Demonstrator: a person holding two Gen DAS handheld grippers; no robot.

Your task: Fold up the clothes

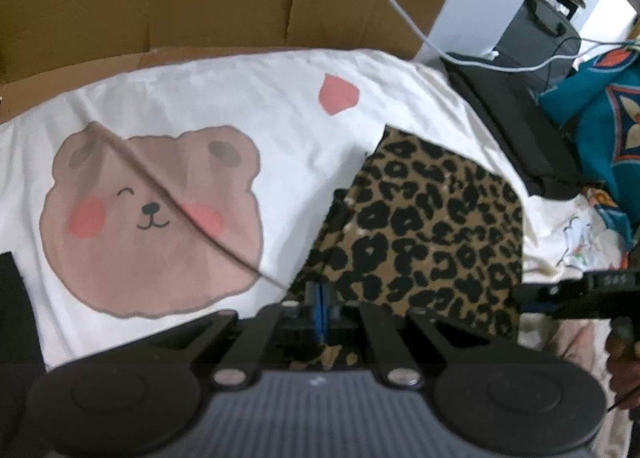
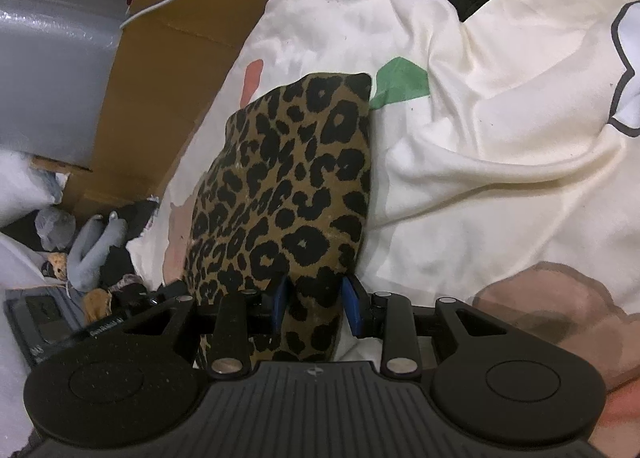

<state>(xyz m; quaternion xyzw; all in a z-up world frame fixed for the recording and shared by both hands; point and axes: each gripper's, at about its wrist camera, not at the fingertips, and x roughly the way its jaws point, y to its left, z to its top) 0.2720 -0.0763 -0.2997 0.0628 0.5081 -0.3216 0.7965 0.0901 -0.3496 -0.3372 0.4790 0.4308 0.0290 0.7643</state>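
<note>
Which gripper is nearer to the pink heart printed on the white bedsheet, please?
Left, I'd judge. The left gripper, shut at the leopard-print garment's near edge, faces the pink heart beyond it. The right gripper straddles the garment's other side, farther over.

The right gripper (image 2: 314, 304) is straddling the leopard-print garment (image 2: 288, 186), blue pads (image 2: 280, 300) apart, cloth between them; a cardboard box (image 2: 168, 70) is sitting at ten o'clock.

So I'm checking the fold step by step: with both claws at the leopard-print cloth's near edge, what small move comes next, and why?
Probably lift the near edge and carry it away over the leopard-print cloth. The left claw looks shut on that edge, and the right claw straddles it on the cream bear-print bedding.
</note>
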